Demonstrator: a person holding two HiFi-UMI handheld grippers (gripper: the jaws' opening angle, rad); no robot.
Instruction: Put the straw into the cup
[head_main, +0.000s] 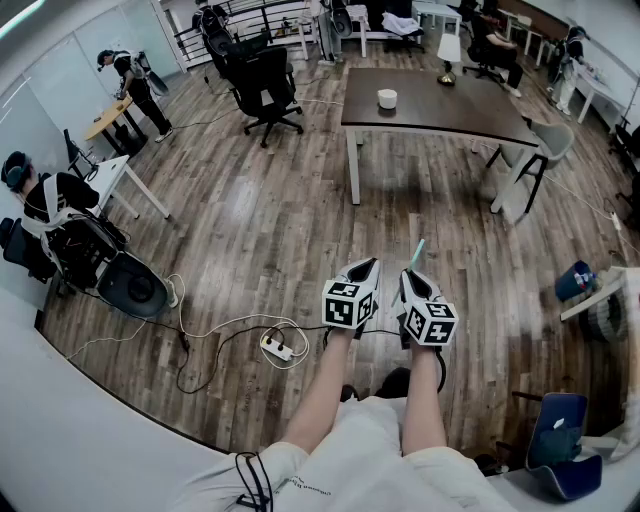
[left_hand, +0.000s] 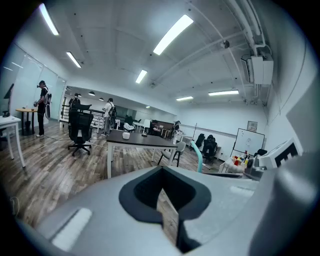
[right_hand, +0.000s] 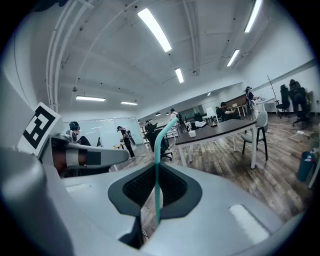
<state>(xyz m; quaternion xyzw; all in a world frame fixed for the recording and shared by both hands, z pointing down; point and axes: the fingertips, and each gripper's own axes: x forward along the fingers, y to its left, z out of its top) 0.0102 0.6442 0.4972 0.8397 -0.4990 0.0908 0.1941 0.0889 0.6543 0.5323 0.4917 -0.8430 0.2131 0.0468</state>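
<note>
Open office, wood floor (head_main: 250, 230). One dark table (head_main: 450, 110) stands far off, bearing one white cup (head_main: 387, 98). Near, the right gripper (head_main: 412, 278) pinches one teal straw (head_main: 417, 252); the left gripper (head_main: 366, 268) is closed, empty.

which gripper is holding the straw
The right gripper, its jaws pinched on the teal straw; the left gripper has nothing between its closed jaws.

Office: desks (head_main: 450, 108), swivel chairs (head_main: 266, 85)
</note>
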